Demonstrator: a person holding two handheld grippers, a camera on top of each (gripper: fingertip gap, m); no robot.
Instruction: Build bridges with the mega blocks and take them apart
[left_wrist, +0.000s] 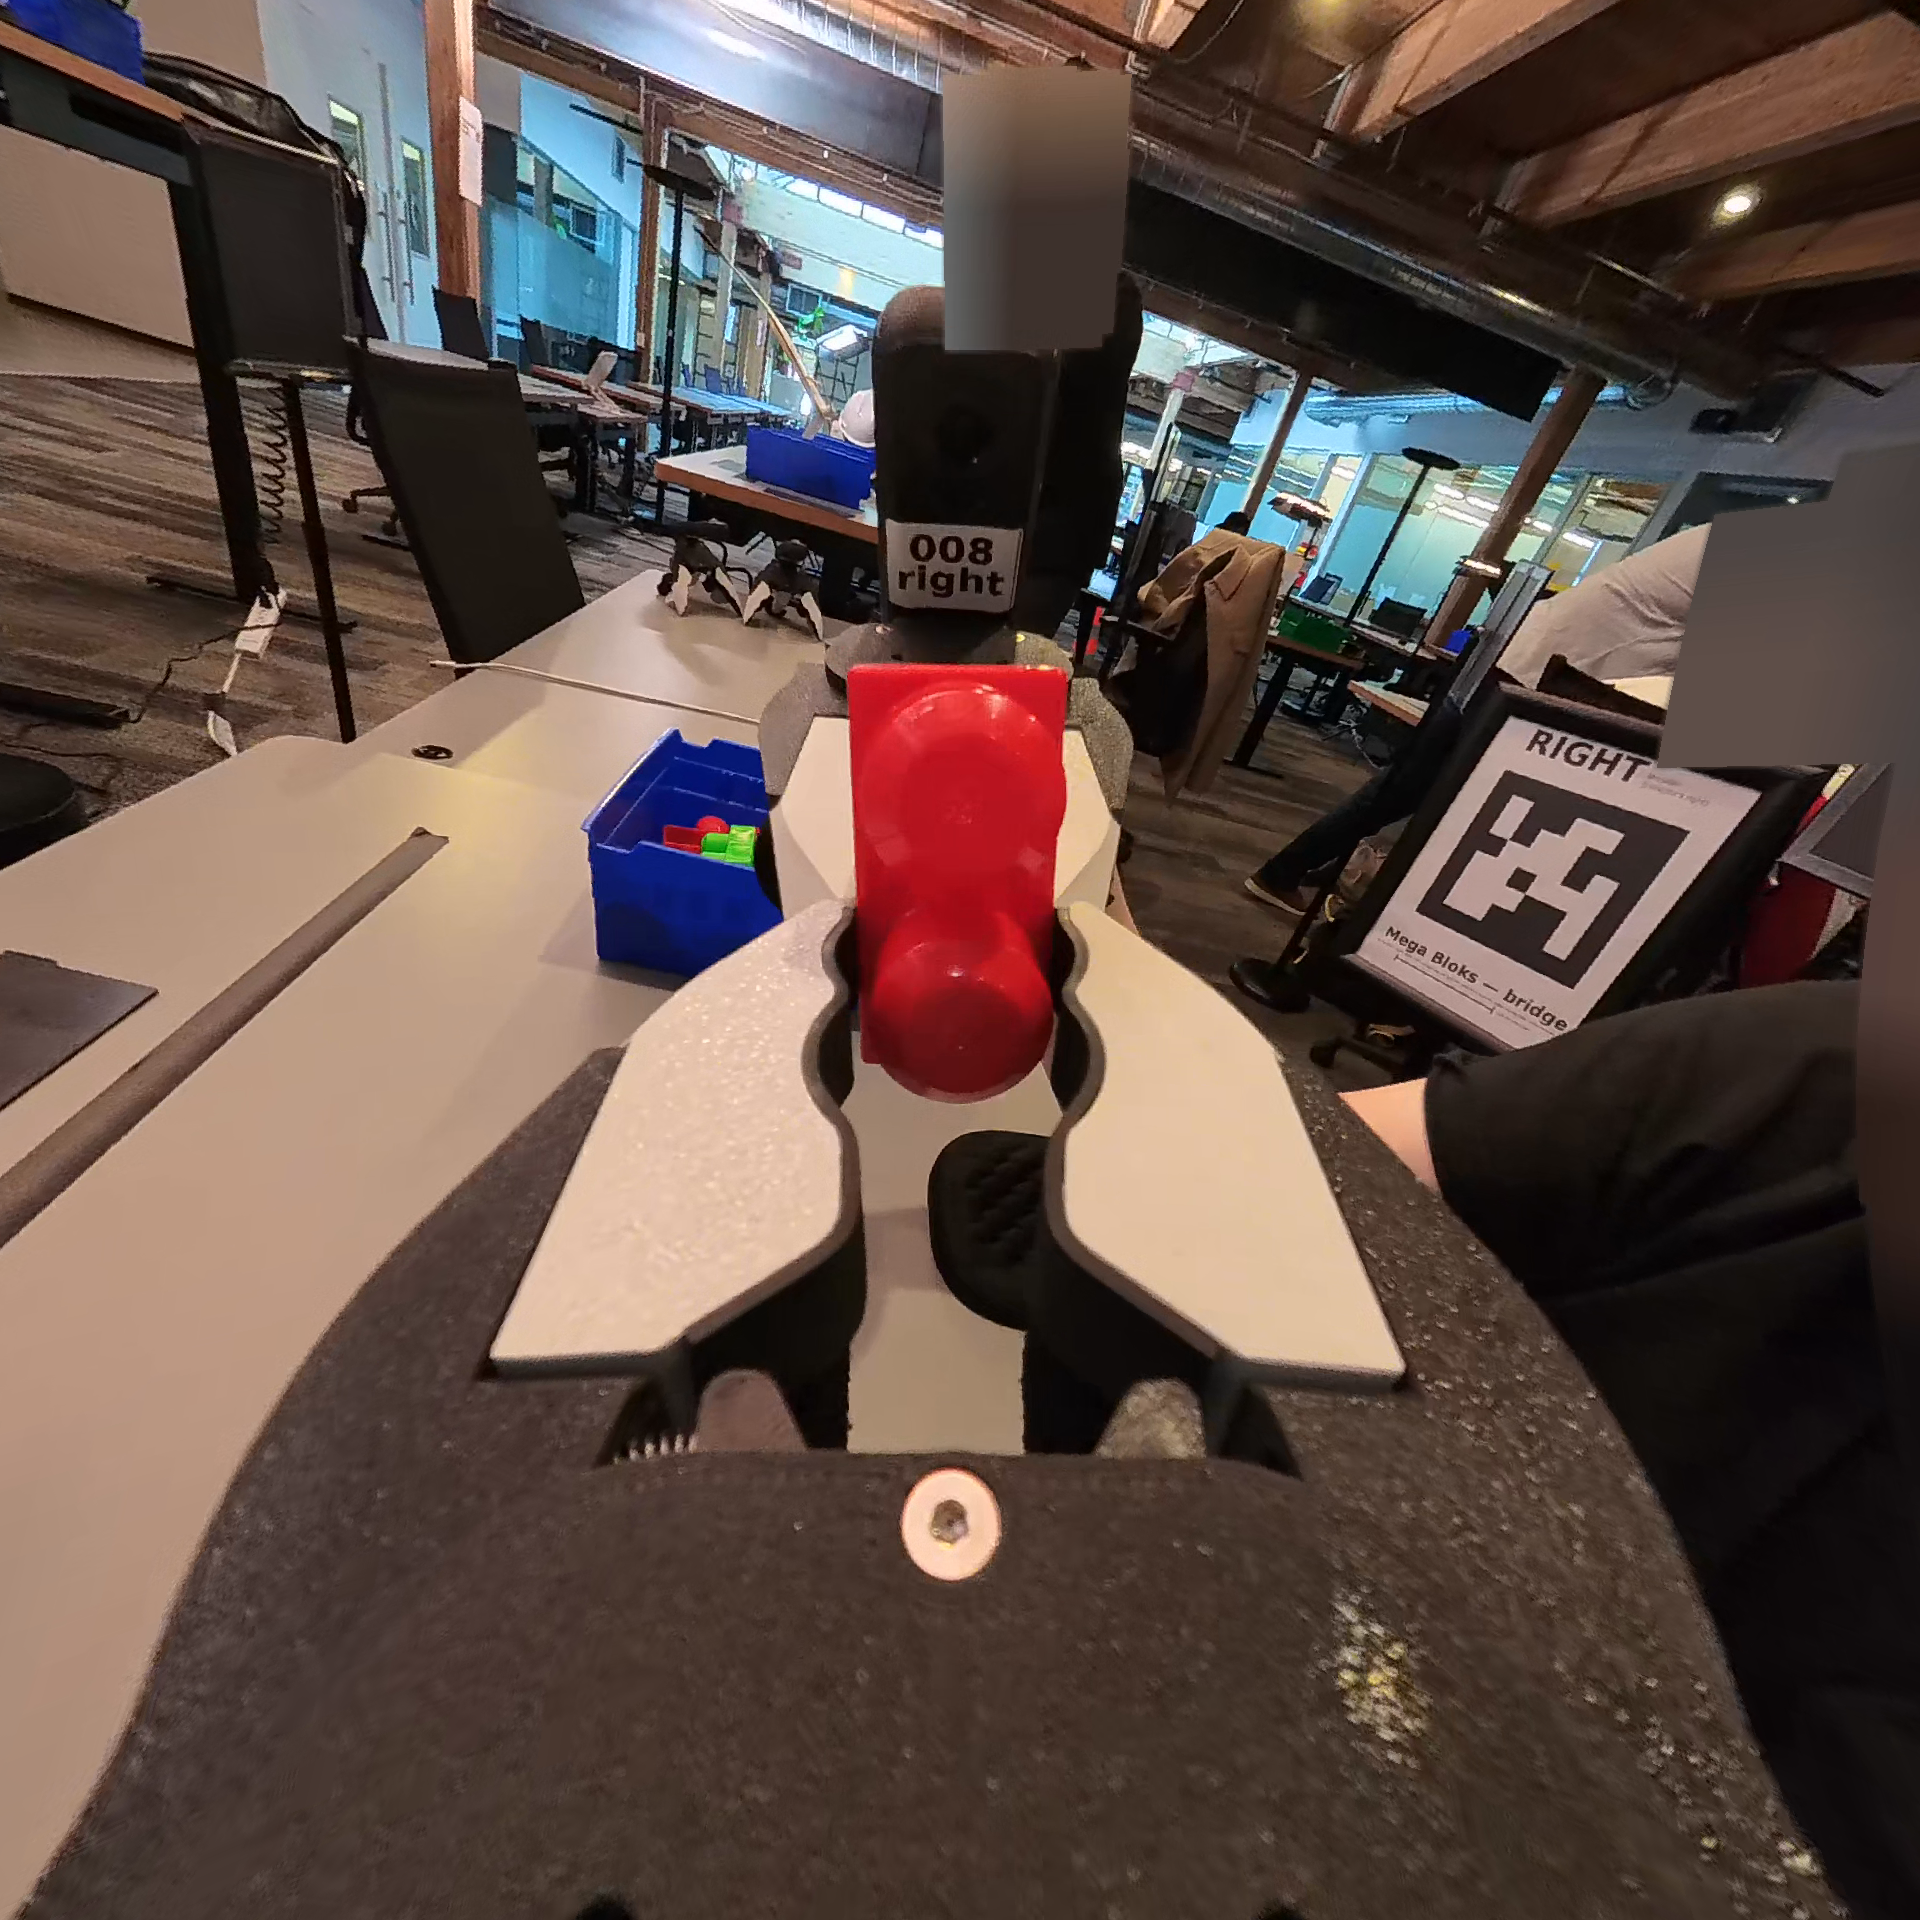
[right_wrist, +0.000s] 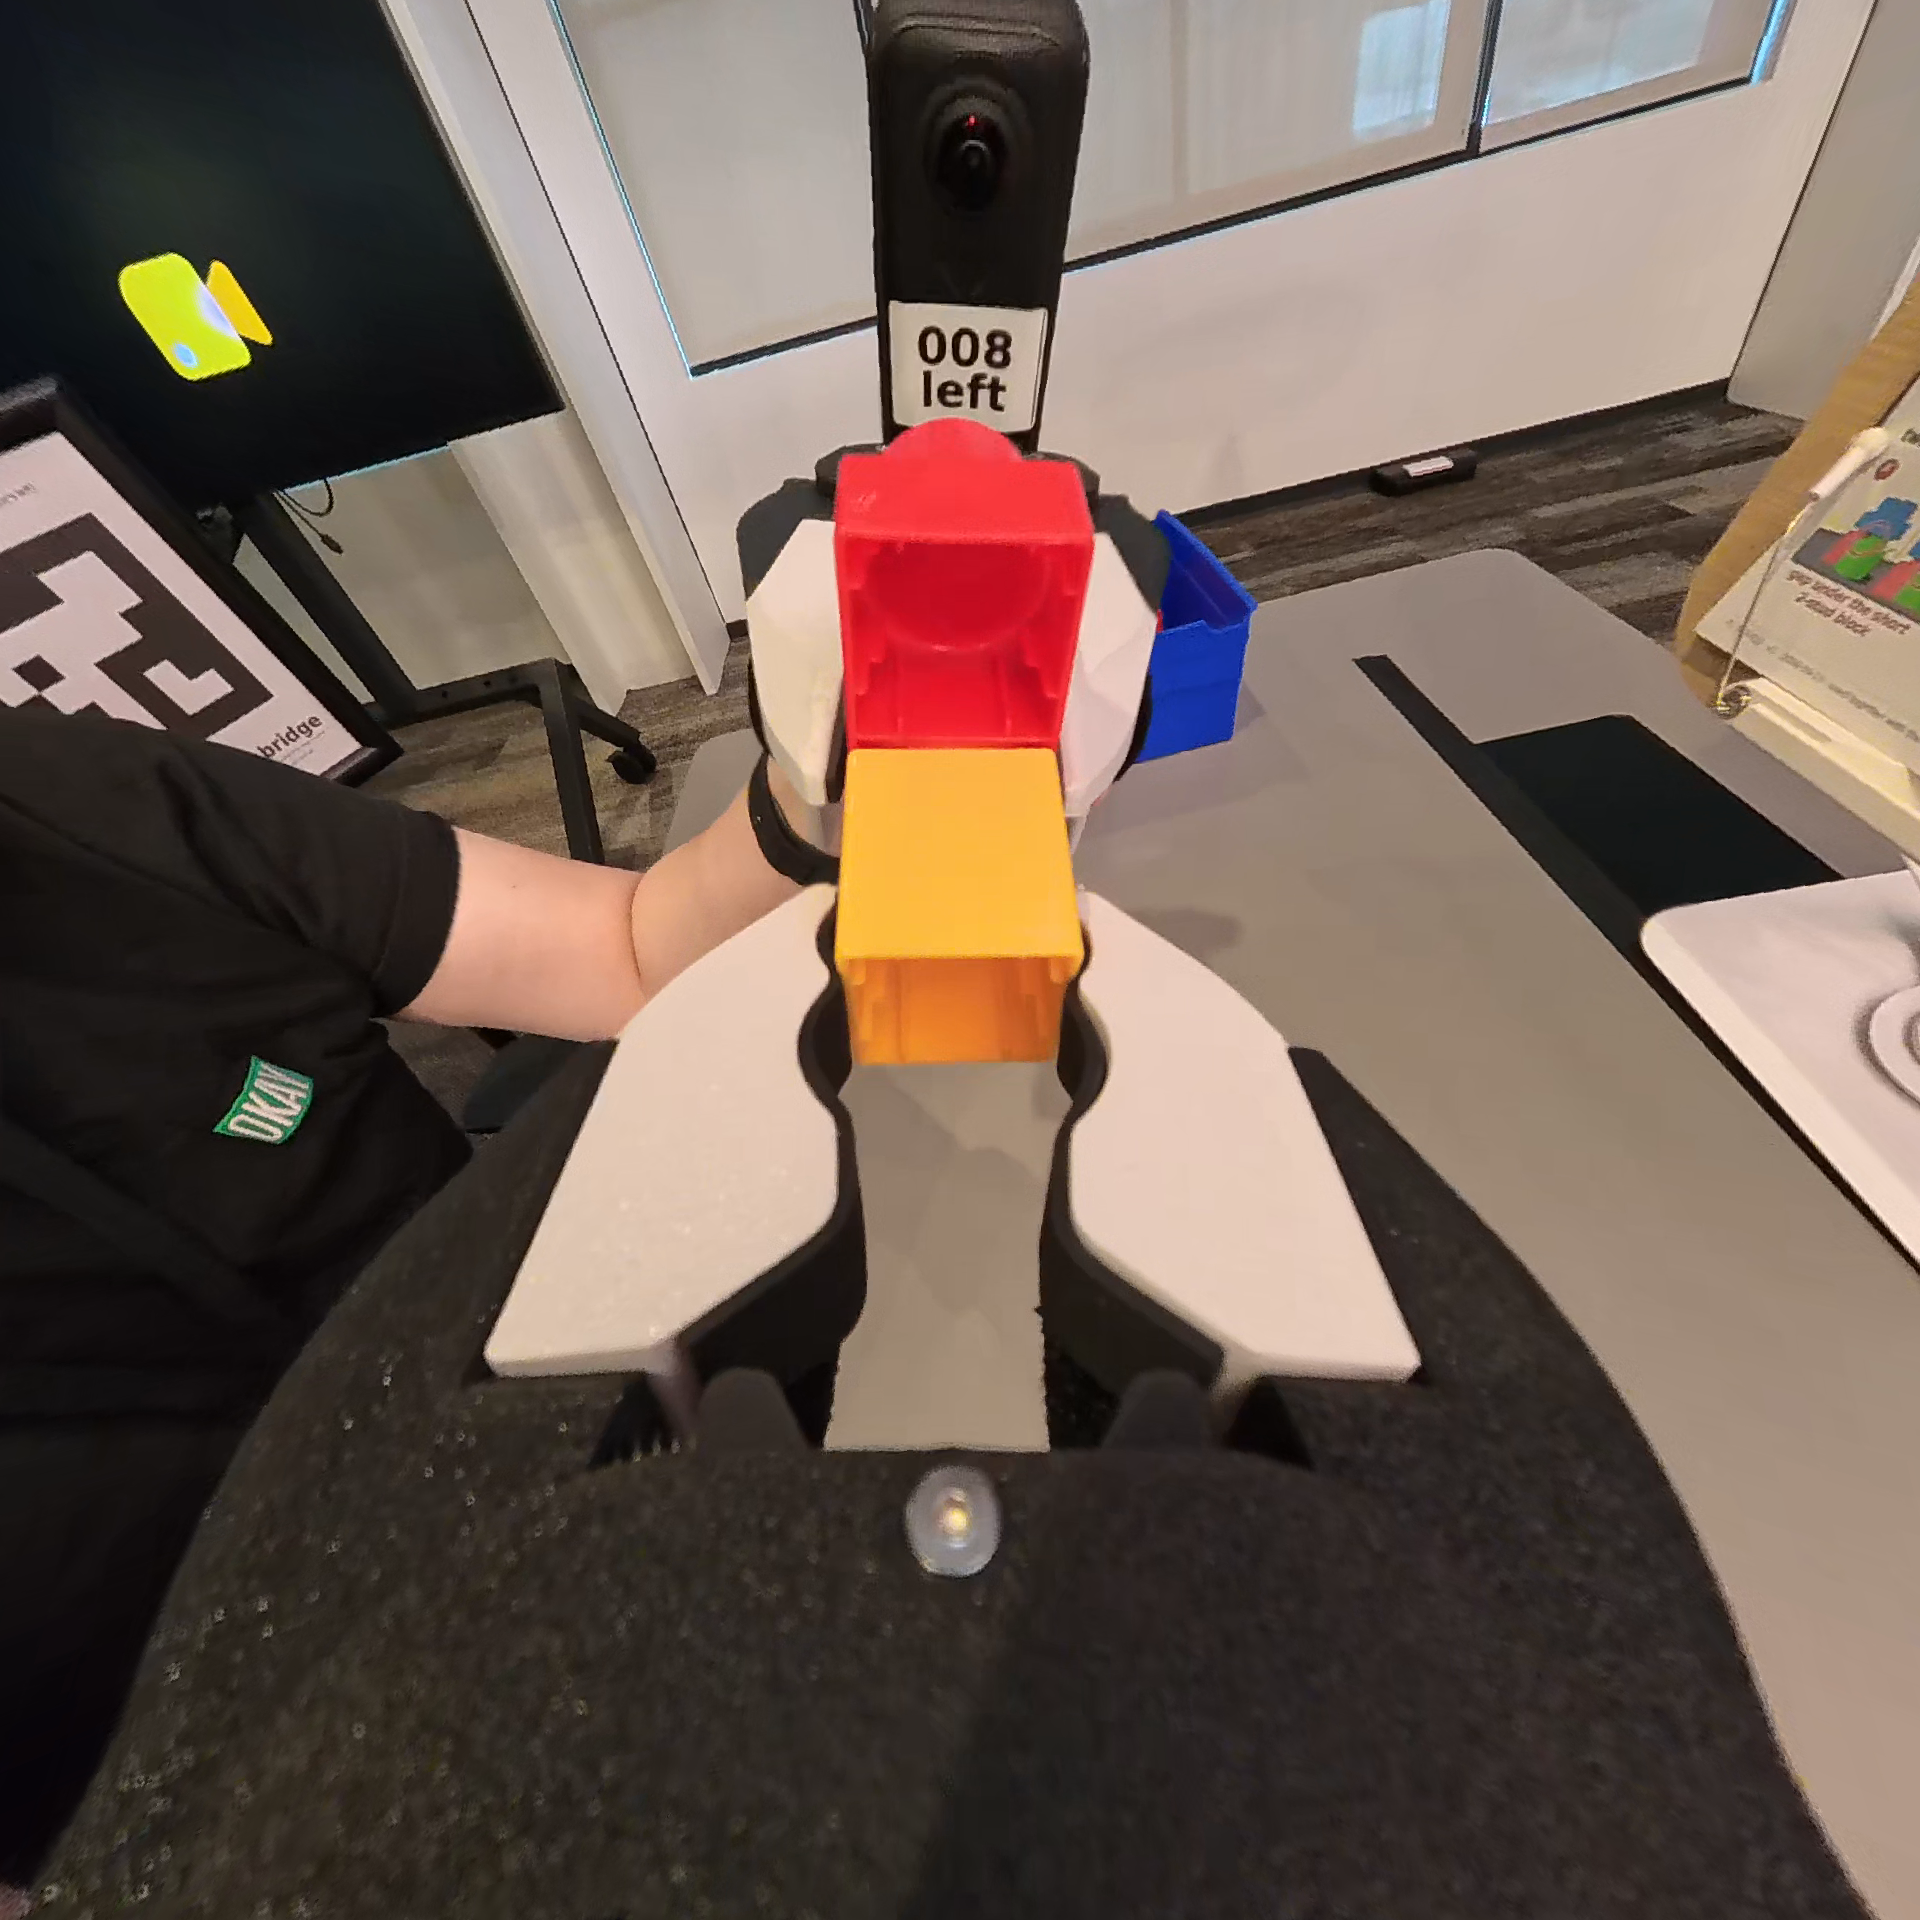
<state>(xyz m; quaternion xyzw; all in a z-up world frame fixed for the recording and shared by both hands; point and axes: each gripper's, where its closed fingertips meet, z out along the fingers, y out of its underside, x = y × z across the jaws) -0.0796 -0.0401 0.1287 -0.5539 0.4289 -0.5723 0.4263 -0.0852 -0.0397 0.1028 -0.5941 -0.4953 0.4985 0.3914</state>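
Note:
In the left wrist view my left gripper (left_wrist: 956, 971) is shut on a red two-stud block (left_wrist: 956, 883), held above the grey table (left_wrist: 312, 1091) with its studs facing the camera. The right gripper's white fingers (left_wrist: 816, 790) show just behind it. In the right wrist view my right gripper (right_wrist: 956, 966) is shut on a yellow block (right_wrist: 956, 894), whose open underside faces the camera. The yellow block presses against the lower half of the red block's (right_wrist: 961, 613) hollow underside. I cannot tell whether they are locked together.
A blue bin (left_wrist: 675, 894) with red and green blocks (left_wrist: 717, 836) stands on the table behind the grippers; it also shows in the right wrist view (right_wrist: 1195, 644). A framed marker sign (left_wrist: 1538, 883) stands beside the table. An instruction sheet (right_wrist: 1839, 603) stands far right.

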